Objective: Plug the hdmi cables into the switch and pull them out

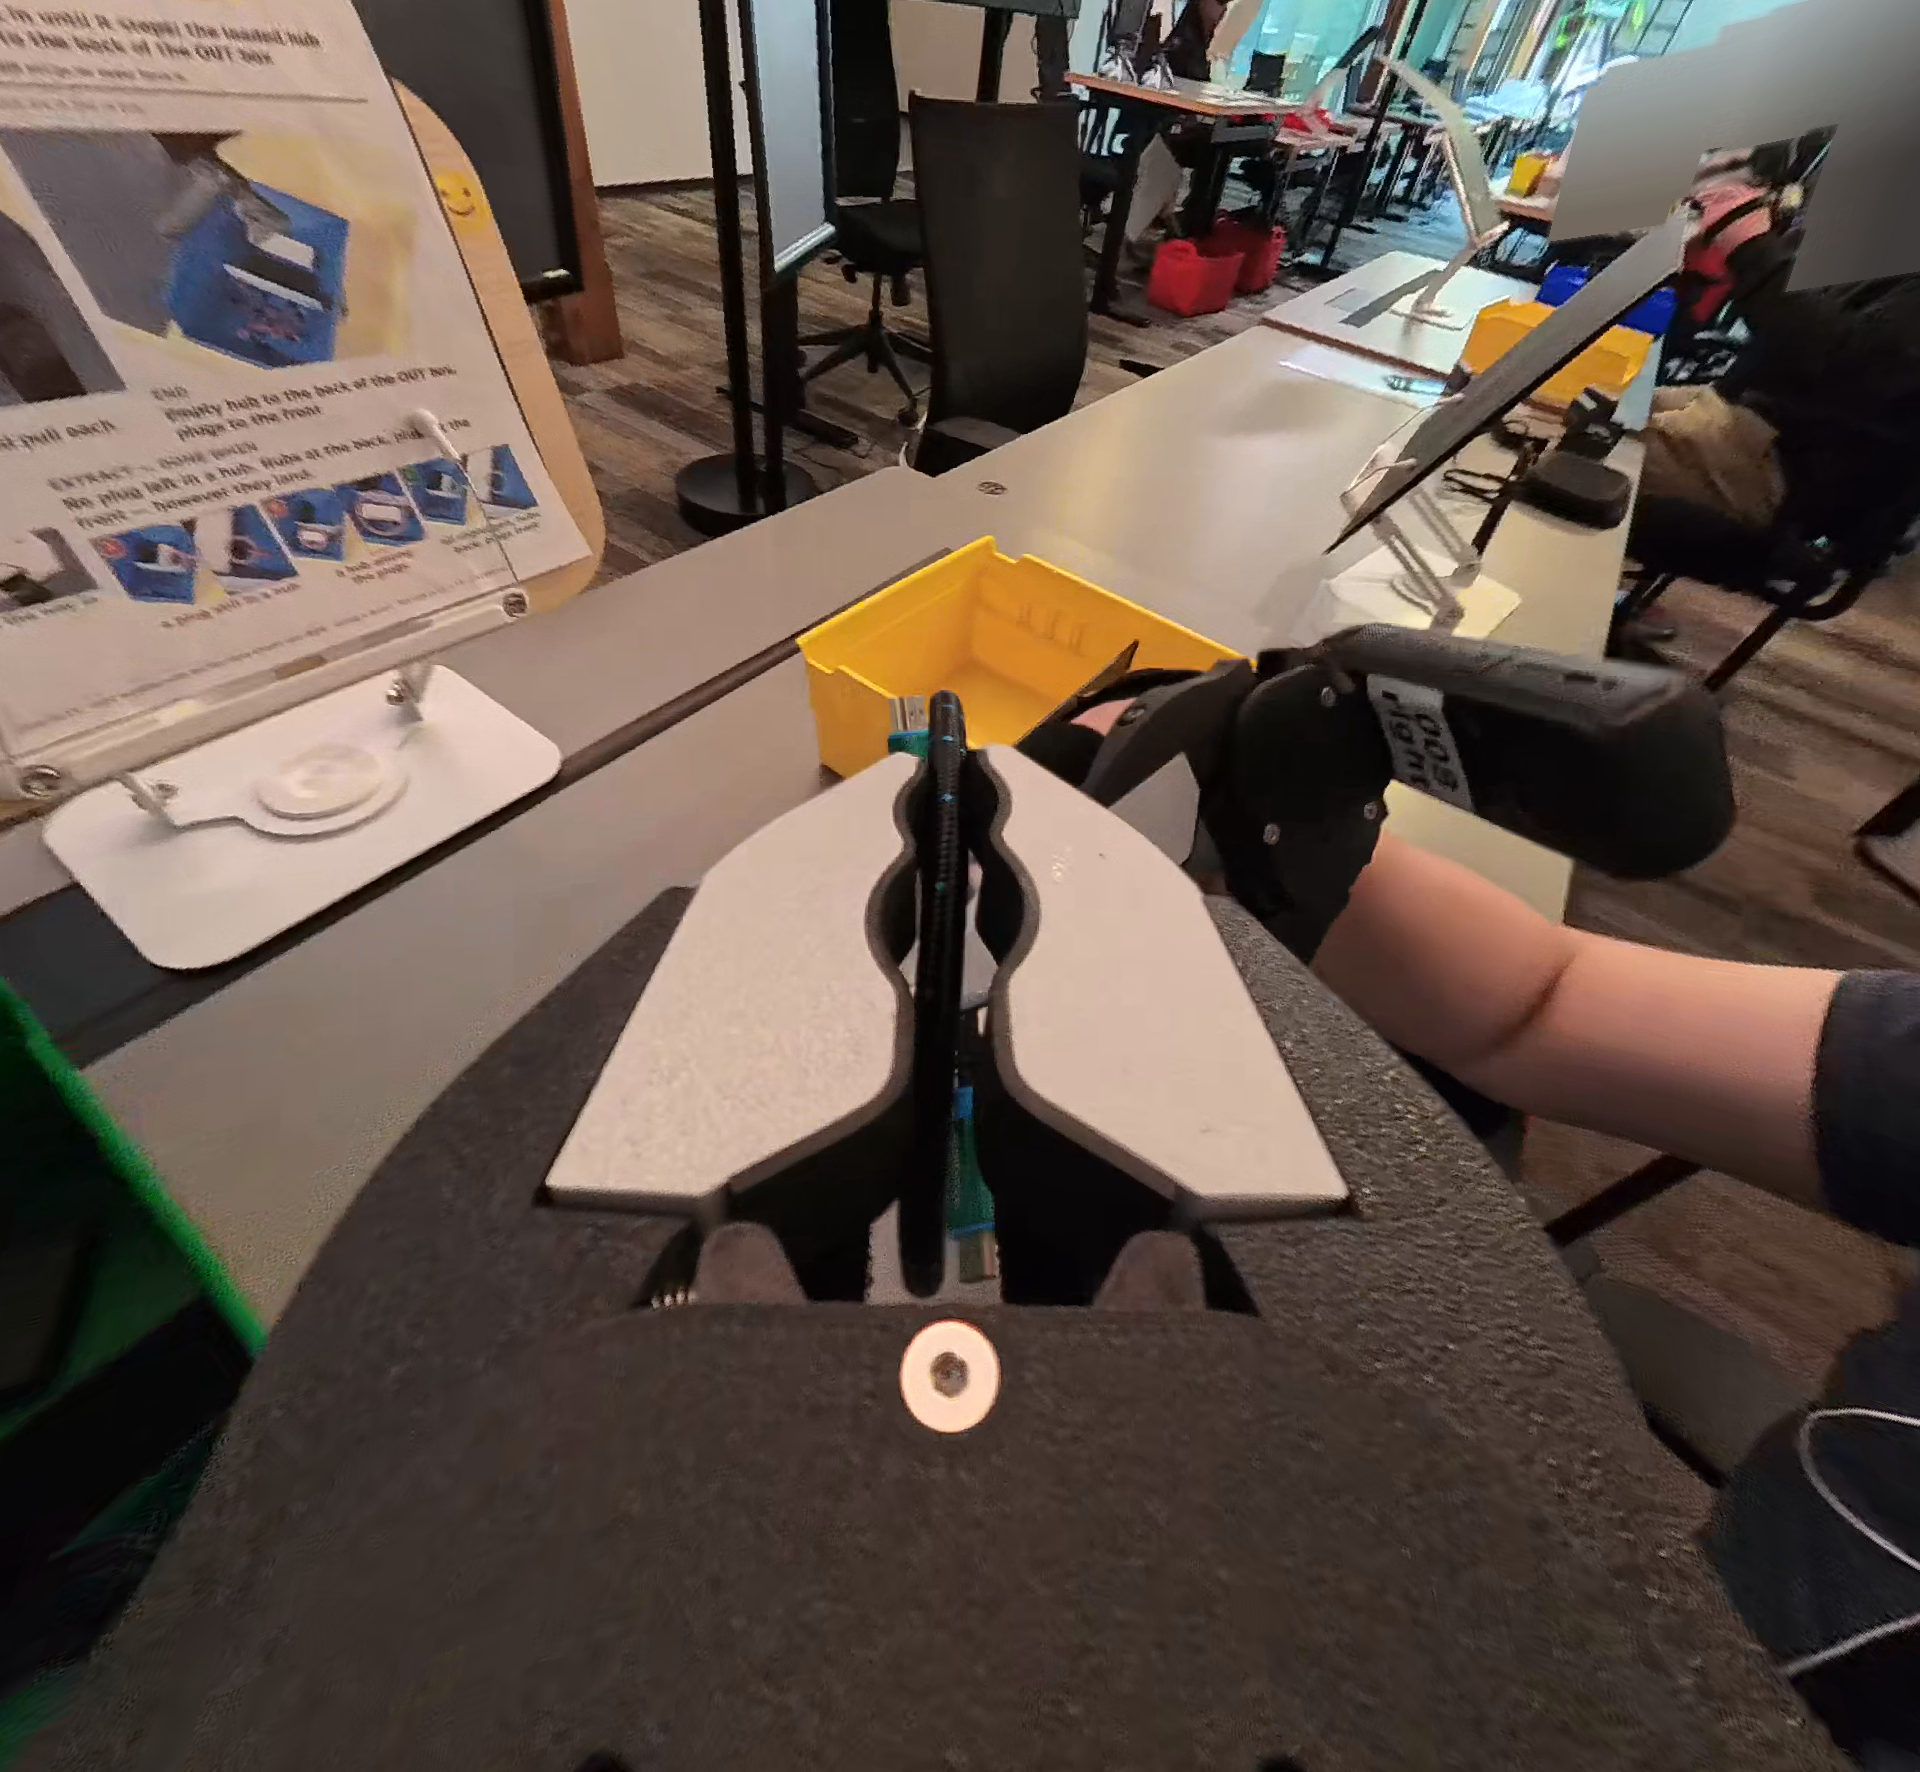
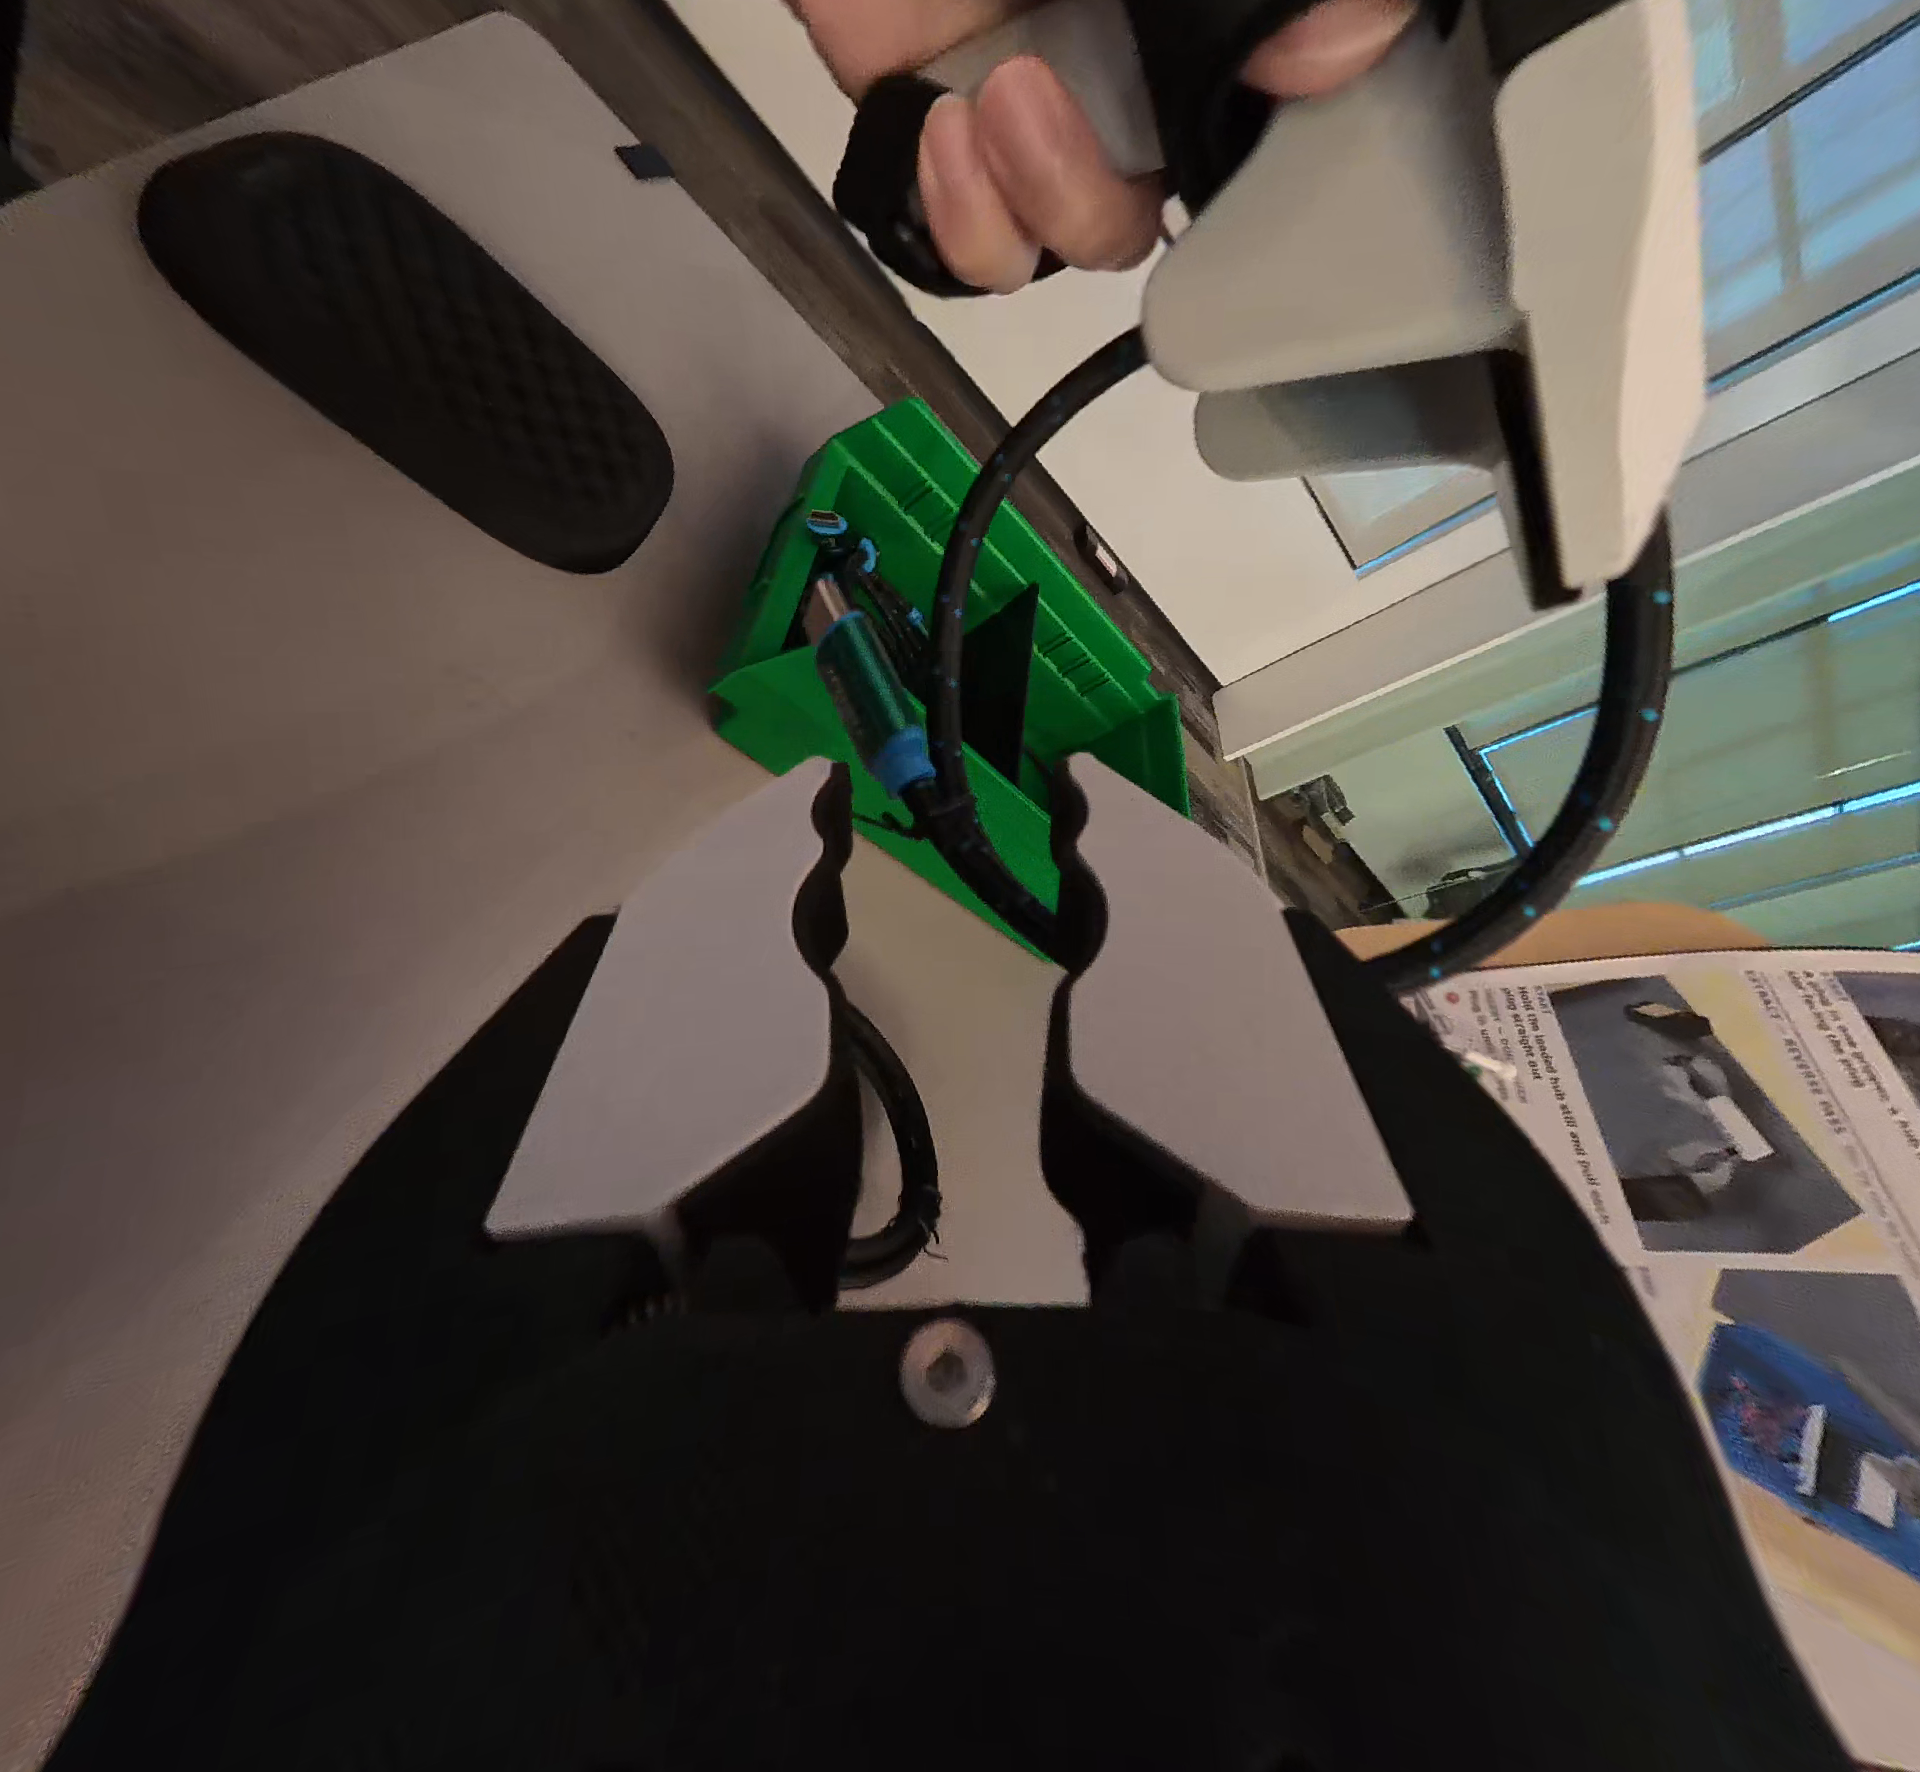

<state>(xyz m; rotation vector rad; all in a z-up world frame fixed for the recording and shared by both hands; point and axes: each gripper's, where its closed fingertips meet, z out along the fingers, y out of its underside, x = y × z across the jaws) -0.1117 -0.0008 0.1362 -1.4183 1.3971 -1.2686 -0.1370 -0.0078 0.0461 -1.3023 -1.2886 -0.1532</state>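
Observation:
My left gripper (image 1: 943,761) is shut on a black braided HDMI cable (image 1: 940,891) that runs lengthwise between its fingers. A teal plug (image 1: 906,737) shows just past the tips. In the right wrist view the cable (image 2: 966,579) loops from the left gripper (image 2: 1195,382) down into a green bin (image 2: 1081,683), where a teal plug (image 2: 868,683) lies. My right gripper (image 2: 951,787) is open and empty just above that bin. It also shows in the left wrist view (image 1: 1117,725). I cannot make out the switch for sure.
An empty yellow bin (image 1: 883,683) stands ahead on the grey table. An instruction sheet on a white stand (image 1: 260,320) is at the left and the green bin's corner (image 1: 104,1203) at the lower left. A black padded rest (image 2: 395,351) lies beside the green bin. Left tips to right tips: about 9 cm.

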